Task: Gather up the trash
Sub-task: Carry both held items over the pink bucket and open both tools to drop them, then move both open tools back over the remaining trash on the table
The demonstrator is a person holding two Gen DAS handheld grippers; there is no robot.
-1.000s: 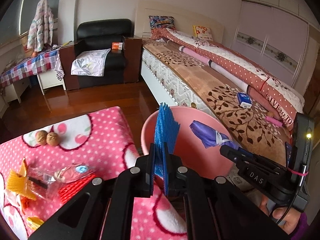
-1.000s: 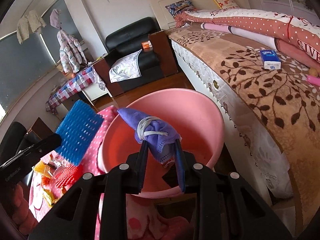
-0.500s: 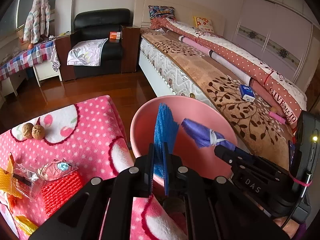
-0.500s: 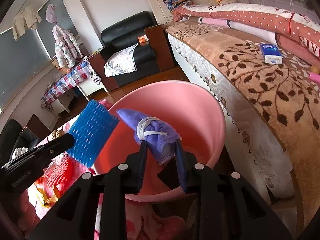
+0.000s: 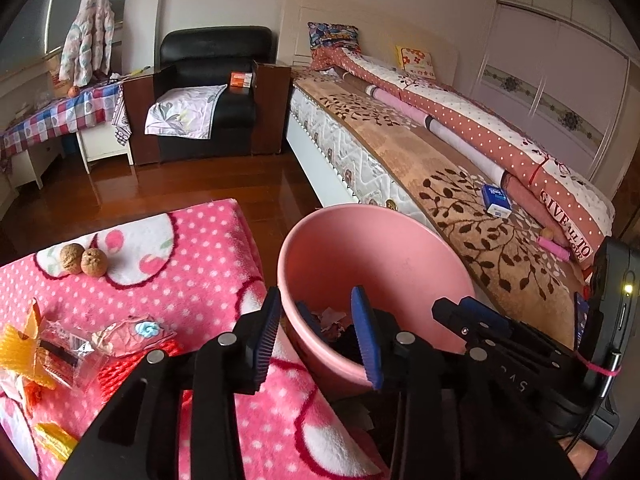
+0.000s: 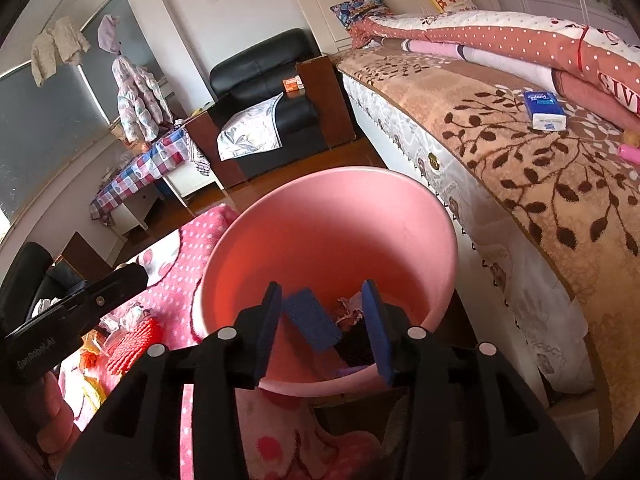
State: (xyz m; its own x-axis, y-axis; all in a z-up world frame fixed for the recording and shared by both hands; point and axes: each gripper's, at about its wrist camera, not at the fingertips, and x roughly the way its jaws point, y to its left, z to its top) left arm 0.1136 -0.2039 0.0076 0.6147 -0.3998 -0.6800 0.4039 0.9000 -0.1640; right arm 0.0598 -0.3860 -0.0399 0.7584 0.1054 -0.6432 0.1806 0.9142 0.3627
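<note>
Over the pink bin [image 6: 320,216], both tools, left [image 5: 316,320] and right [image 6: 322,312], have just opened and hold nothing. The blue foam net [image 6: 312,320] dropped inside, below them at six o'clock. More trash [image 5: 80,344] waits on the desk [image 5: 192,264].

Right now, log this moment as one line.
left gripper: open, empty | right gripper: open, empty | blue foam net: in pink bin

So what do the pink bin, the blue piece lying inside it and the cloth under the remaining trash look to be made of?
The pink bin looks like moulded plastic: smooth, one-piece wall with a soft sheen. The blue piece looks like foam netting, judging by its fine grid texture, though it could be sponge. The pink dotted cloth looks like plush fleece, with a fuzzy matte nap.
</note>
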